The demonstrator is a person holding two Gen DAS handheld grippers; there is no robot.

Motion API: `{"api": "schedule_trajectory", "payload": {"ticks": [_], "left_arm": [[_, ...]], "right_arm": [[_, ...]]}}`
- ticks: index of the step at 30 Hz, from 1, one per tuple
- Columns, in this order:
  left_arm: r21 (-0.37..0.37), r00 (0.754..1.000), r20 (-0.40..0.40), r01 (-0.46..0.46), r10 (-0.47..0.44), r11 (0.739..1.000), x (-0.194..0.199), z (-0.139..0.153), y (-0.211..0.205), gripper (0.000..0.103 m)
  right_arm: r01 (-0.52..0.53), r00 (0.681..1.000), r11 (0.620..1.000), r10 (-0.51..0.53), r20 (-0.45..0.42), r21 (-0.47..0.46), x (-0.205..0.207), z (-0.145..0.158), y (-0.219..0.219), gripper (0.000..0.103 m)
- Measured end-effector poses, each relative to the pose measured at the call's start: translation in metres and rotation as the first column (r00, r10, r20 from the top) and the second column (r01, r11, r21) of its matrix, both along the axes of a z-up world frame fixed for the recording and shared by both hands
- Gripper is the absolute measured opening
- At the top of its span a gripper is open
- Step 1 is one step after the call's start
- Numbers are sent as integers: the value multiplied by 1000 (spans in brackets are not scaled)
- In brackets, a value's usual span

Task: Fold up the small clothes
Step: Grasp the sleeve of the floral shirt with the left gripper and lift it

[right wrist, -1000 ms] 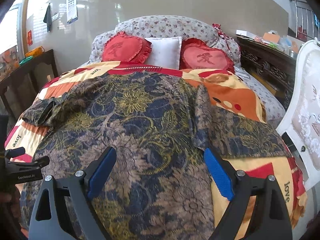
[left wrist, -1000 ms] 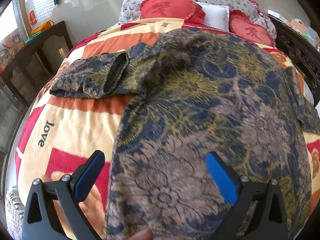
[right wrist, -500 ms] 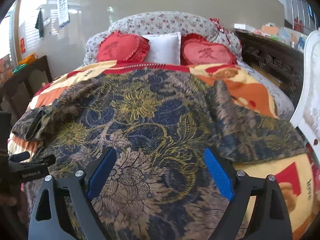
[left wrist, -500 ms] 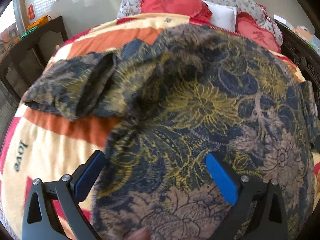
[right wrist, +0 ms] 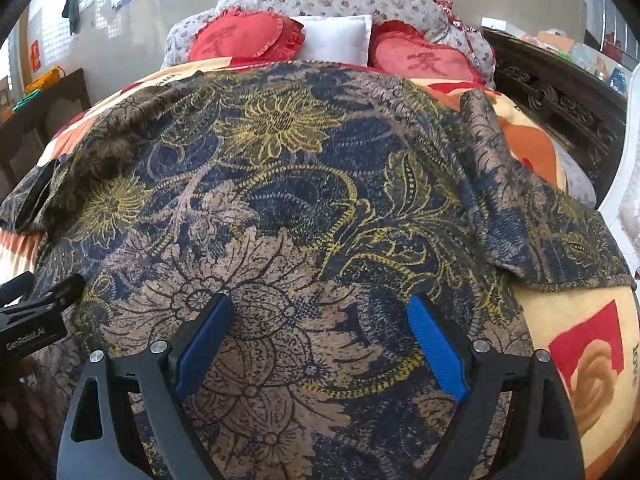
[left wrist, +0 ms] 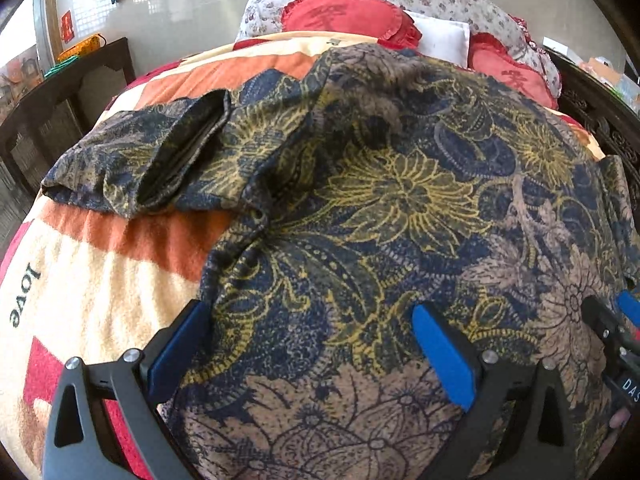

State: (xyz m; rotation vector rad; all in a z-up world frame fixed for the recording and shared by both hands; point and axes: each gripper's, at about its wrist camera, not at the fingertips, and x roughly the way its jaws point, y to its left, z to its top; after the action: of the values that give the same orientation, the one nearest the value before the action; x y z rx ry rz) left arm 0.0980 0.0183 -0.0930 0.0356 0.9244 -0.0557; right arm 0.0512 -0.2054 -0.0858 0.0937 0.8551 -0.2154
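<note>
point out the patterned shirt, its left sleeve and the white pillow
patterned shirt [right wrist: 304,184], right wrist view, middle of the body
left sleeve [left wrist: 132,160], left wrist view, rumpled cuff end
white pillow [right wrist: 336,38], right wrist view, centre of its face

One patterned garment [right wrist: 304,216] in navy, gold and tan lay spread across one blanket [left wrist: 92,280] of orange, cream and red. Two short sleeves showed, one [left wrist: 132,168] toward the blanket's left edge and one [right wrist: 552,224] toward its right edge. At the head end stood two red heart-shaped cushions [right wrist: 244,38] [right wrist: 424,60], with one white pillow [right wrist: 336,38] between them. Two grippers were in view, the left gripper [left wrist: 310,350] and the right gripper [right wrist: 320,344], each with two blue-padded fingers.
</note>
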Motion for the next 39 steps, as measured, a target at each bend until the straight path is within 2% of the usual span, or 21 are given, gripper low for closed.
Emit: {"api": "schedule_trajectory", "payload": {"ticks": [12, 18, 20, 23, 25, 26, 28, 31, 33, 34, 36, 39], "left_arm": [[-31, 1000, -17, -16, 15, 999, 6, 3, 3, 103], [-23, 998, -62, 17, -18, 1000, 16, 8, 3, 103], [4, 998, -60, 23, -23, 1000, 14, 17, 8, 103], [96, 997, 58, 45, -51, 994, 8, 44, 21, 103], [166, 982, 167, 65, -93, 984, 12, 64, 35, 103], [179, 977, 181, 79, -112, 981, 19, 70, 42, 103], [145, 975, 165, 128, -152, 981, 43, 77, 62, 103], [39, 970, 116, 210, -213, 977, 70, 76, 85, 98], [-5, 965, 52, 257, -256, 966, 91, 69, 90, 87], [-1, 963, 39, 268, -268, 963, 93, 66, 89, 86], [62, 964, 9, 266, -267, 962, 103, 57, 84, 84], [83, 958, -31, 287, -285, 954, 115, 47, 75, 84]], "right_arm": [[-3, 1000, 1000, 3, -2, -8, 1, -1, 1, 65], [-7, 1000, 1000, 7, -4, -3, 1, -1, 2, 65], [-8, 1000, 1000, 8, -3, -1, 1, -1, 2, 65], [-9, 1000, 1000, 9, -1, 3, 1, -1, 1, 65], [-10, 1000, 1000, 10, -2, 3, 1, -2, 1, 65], [-10, 1000, 1000, 10, -5, 1, 1, -2, 1, 65], [-12, 1000, 1000, 12, -8, -7, 2, -3, 3, 65], [-17, 1000, 1000, 17, -10, -22, 3, -3, 6, 65], [-18, 1000, 1000, 17, -7, -21, 3, -4, 6, 65], [-18, 1000, 1000, 18, -6, -20, 2, -4, 6, 65], [-17, 1000, 1000, 17, -5, -21, 2, -4, 6, 65], [-17, 1000, 999, 17, -7, -30, 3, -4, 6, 65]]}}
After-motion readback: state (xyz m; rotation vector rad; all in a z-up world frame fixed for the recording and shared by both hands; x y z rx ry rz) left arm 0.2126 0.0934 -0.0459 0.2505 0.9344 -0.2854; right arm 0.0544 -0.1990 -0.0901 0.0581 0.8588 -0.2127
